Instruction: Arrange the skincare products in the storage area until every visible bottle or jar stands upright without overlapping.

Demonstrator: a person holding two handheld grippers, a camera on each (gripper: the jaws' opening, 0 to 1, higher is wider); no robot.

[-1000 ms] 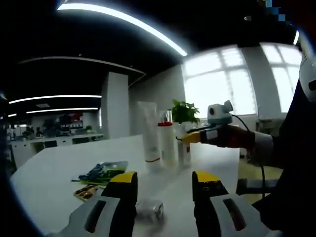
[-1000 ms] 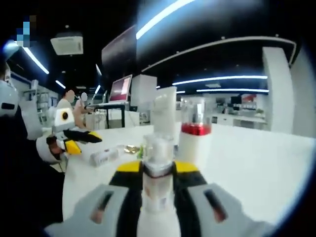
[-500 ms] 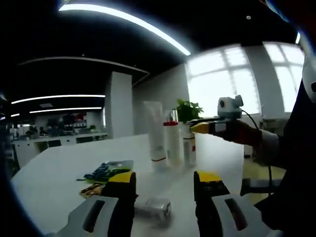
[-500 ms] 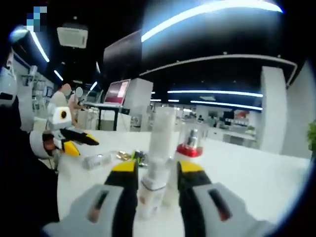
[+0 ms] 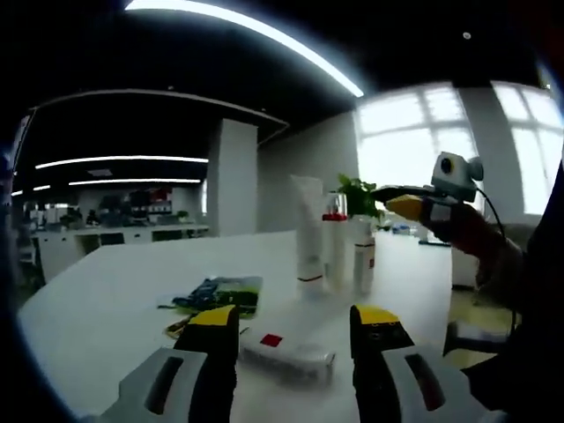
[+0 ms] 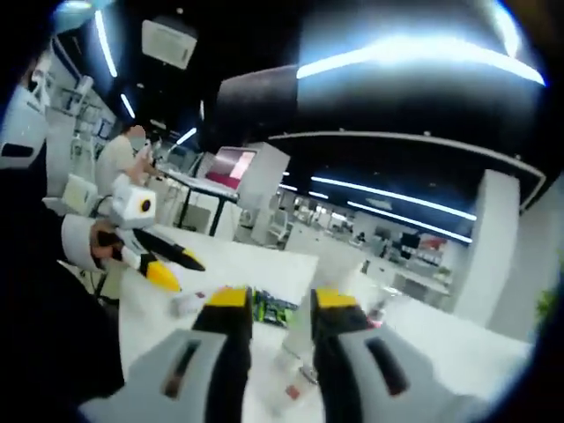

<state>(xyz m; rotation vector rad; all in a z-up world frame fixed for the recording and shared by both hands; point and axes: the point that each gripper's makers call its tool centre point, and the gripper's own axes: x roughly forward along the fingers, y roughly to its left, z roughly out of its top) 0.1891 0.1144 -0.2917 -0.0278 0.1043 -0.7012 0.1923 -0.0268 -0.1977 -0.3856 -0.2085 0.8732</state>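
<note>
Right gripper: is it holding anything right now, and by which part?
Nothing. The right gripper is open and lifted clear of the standing bottles.

A white table (image 5: 106, 300) takes the lower half of the left gripper view. On it, at about 8 o'clock from the middle, lies a flat green and blue packet (image 5: 218, 293), with a small dark sachet (image 5: 179, 327) just beside it. A green plant (image 5: 359, 196) stands at 1 o'clock before bright windows (image 5: 401, 150). In the right gripper view, a red-lit monitor (image 6: 231, 166) stands at 10 o'clock, and a person (image 6: 119, 159) sits at 9 o'clock.
</note>
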